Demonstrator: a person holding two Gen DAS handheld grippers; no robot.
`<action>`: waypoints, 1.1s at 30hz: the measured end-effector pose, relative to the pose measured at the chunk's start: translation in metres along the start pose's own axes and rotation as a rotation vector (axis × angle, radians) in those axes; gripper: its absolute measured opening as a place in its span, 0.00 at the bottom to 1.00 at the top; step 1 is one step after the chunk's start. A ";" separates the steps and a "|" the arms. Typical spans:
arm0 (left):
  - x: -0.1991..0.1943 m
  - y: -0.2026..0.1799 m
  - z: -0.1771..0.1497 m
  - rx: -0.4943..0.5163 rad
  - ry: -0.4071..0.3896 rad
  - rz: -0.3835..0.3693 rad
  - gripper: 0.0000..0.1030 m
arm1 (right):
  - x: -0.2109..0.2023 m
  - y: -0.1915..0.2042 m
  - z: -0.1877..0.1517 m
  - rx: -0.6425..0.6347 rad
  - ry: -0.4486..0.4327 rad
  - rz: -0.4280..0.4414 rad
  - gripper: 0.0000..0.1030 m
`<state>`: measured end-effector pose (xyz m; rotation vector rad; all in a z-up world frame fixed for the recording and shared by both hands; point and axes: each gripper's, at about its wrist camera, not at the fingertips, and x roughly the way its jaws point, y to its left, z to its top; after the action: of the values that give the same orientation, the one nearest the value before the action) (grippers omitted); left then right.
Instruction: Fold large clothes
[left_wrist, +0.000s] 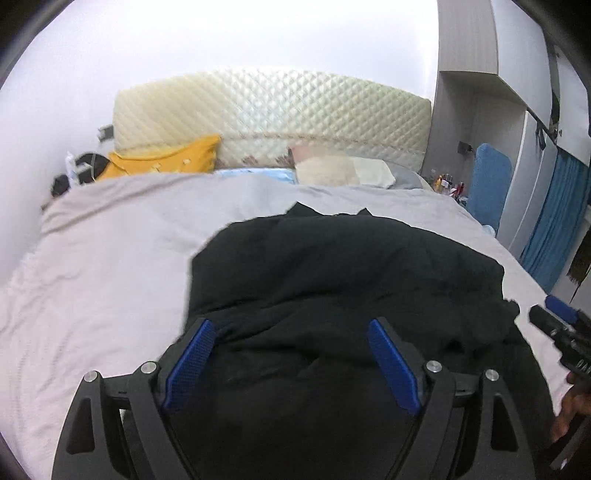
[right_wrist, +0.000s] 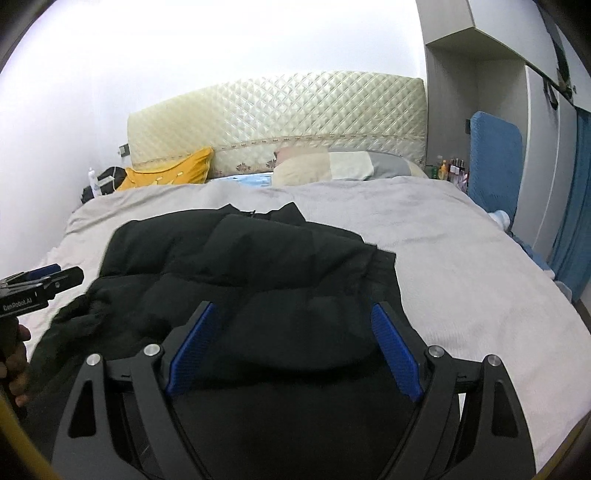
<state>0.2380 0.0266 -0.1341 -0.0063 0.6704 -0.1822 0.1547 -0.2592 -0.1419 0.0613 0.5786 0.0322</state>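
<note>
Fingers of left gripper (left_wrist: 291, 354) and right gripper (right_wrist: 295, 339) spread wide, pinching nothing, hovering above black padded jacket (left_wrist: 332, 266) heaped on grey-sheeted bed (left_wrist: 110, 258).

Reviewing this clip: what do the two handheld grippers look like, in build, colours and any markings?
Both match: the left gripper and right gripper have matt black frames with triangular cutouts, round silver pins at the joints, and two fingers faced with textured blue pads. Seen from the right wrist camera, the left gripper's black body carries white lettering. No cables or sleeves are visible.
</note>
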 end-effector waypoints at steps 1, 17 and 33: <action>-0.010 0.005 -0.002 -0.007 -0.001 0.005 0.83 | -0.010 0.002 -0.002 0.000 -0.003 0.004 0.83; -0.135 0.059 -0.070 -0.114 0.000 -0.052 0.83 | -0.125 0.020 -0.045 -0.012 -0.016 -0.015 0.85; -0.112 0.162 -0.109 -0.285 0.416 -0.042 0.83 | -0.092 -0.053 -0.059 0.095 0.351 0.086 0.85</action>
<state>0.1117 0.2112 -0.1610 -0.2616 1.1080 -0.1273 0.0467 -0.3138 -0.1444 0.1746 0.9287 0.1001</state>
